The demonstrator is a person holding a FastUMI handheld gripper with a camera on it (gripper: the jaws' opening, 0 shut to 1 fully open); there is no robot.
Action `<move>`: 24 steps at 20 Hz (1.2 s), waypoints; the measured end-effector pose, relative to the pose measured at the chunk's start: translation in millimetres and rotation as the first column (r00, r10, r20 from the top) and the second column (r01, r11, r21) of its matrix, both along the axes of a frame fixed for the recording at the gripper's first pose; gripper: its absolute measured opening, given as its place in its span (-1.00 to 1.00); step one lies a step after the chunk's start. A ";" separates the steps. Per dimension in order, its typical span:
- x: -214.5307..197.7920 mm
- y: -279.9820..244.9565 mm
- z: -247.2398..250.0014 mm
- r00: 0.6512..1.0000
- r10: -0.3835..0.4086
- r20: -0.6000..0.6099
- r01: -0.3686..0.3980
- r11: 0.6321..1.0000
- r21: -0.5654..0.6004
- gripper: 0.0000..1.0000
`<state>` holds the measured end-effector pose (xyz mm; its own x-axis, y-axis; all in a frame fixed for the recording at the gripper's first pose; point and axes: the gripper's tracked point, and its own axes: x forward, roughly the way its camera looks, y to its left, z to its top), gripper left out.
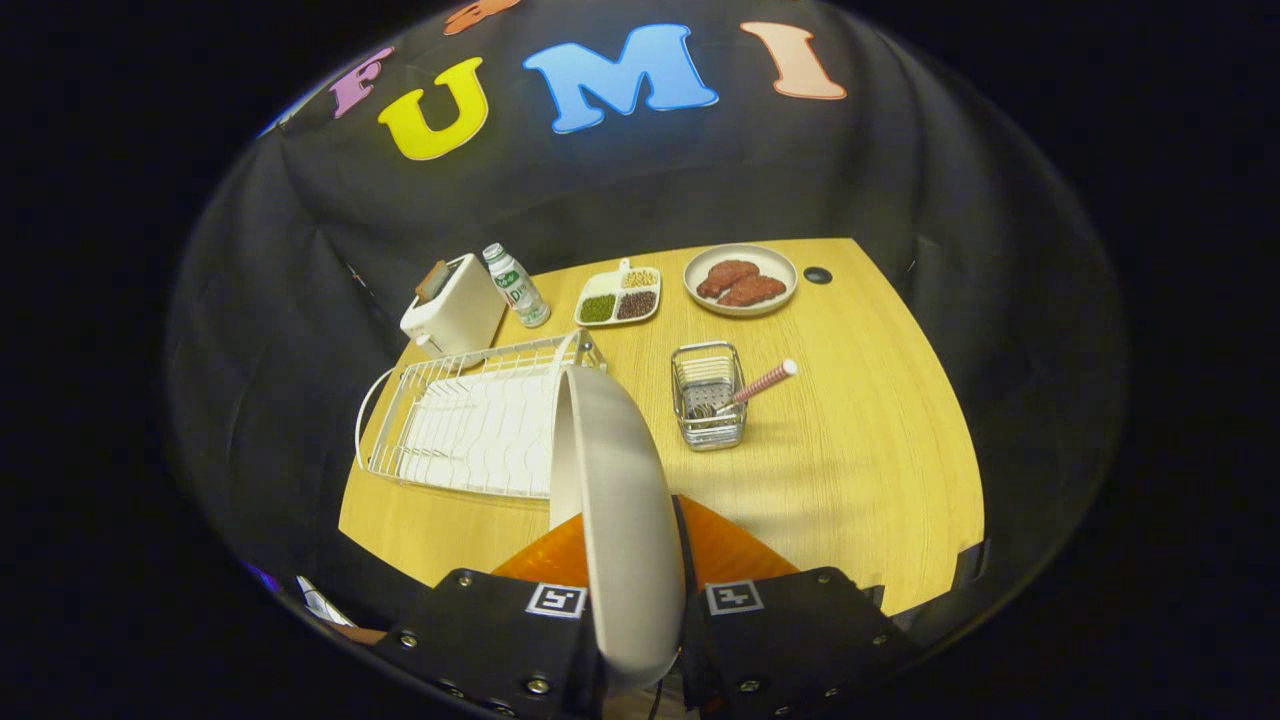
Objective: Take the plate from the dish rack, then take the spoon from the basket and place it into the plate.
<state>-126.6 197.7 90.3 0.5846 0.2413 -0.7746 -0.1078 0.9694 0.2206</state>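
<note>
So step 1 looks done: the plate [620, 500] is out of the rack [470, 425] and stands on edge at the lower centre of the frame, pinched between the jaws of the gripper [633, 600], whose 2 black fingers [500, 640] press on it from either side. It is lifted above the table [860, 440], its upper rim overlapping the rack's right end in the picture.

The rack, left of centre, now holds no dishes that I can see. Right of the plate, mid-frame, sits the wire basket [708, 408] with the spoon [750, 388] still in it, its pink striped handle leaning out to the upper right.

What is left, by my reading: set the plate down flat on a bare part of the table, let go, pick the spoon from the basket and lay it in the plate. Roughly a third of the task appears complete.
</note>
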 end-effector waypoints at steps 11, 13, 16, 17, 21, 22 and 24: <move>-4.0 -17.8 -102.6 0.999 -0.042 -0.011 0.043 0.986 0.163 -0.42; -5.2 -14.3 -119.5 0.999 -0.030 -0.037 0.037 0.977 0.210 -0.42; -4.2 -14.0 -135.8 0.999 -0.033 -0.043 0.044 0.960 0.277 -0.42; -4.5 -14.5 -140.0 0.999 -0.033 -0.042 0.044 0.954 0.298 -0.42; -4.4 -17.0 -150.1 0.999 -0.022 -0.048 0.037 0.936 0.350 -0.42; -4.8 -18.0 -151.6 0.999 -0.020 -0.046 0.035 0.938 0.346 -0.42; -2.3 -27.1 -160.1 0.998 -0.022 -0.051 0.035 0.960 0.278 -0.35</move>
